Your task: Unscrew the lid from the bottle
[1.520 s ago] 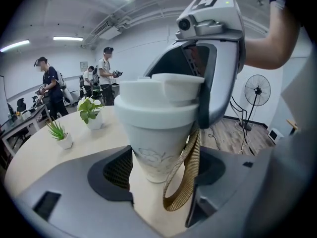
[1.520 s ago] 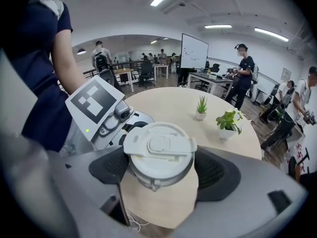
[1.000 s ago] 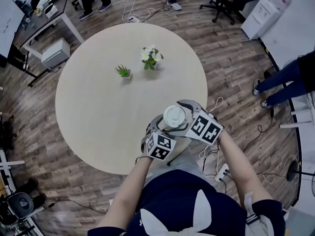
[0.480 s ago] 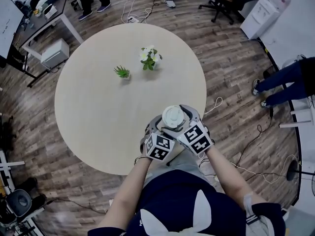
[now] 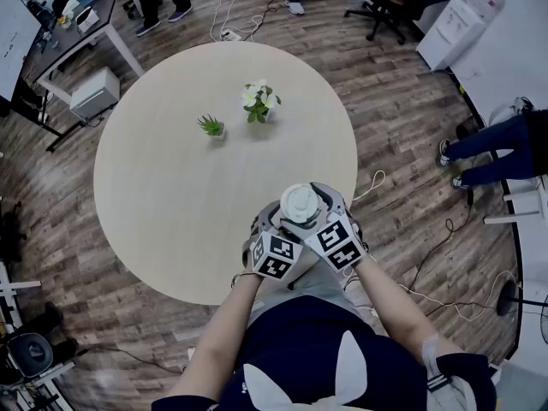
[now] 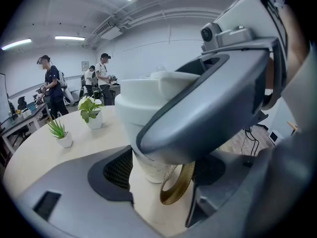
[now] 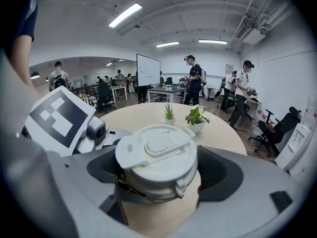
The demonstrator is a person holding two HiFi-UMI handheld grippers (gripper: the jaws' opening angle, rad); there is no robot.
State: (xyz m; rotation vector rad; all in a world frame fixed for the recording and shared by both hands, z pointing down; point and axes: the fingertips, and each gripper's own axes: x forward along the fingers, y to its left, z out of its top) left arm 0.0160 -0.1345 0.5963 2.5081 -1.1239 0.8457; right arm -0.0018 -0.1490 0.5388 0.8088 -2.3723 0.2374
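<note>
Now the bottle (image 6: 151, 168) is pinched steady by the left tool (image 5: 278, 229) at the tabletop (image 5: 188, 169) edge, so its lid (image 7: 156, 155) can be twisted by the right tool (image 7: 159, 177), whose jaws are being closed around it.

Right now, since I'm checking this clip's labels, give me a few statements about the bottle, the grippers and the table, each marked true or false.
1. The white flip-top lid sits on the white bottle. True.
2. The right gripper hangs over the plants. False: its jaws are closing with the lid between them.
3. A spiky green potted plant and a white-flowered potted plant stand on the round beige table. True.
4. The left gripper is empty. False: the bottle's body is between its jaws.
</note>
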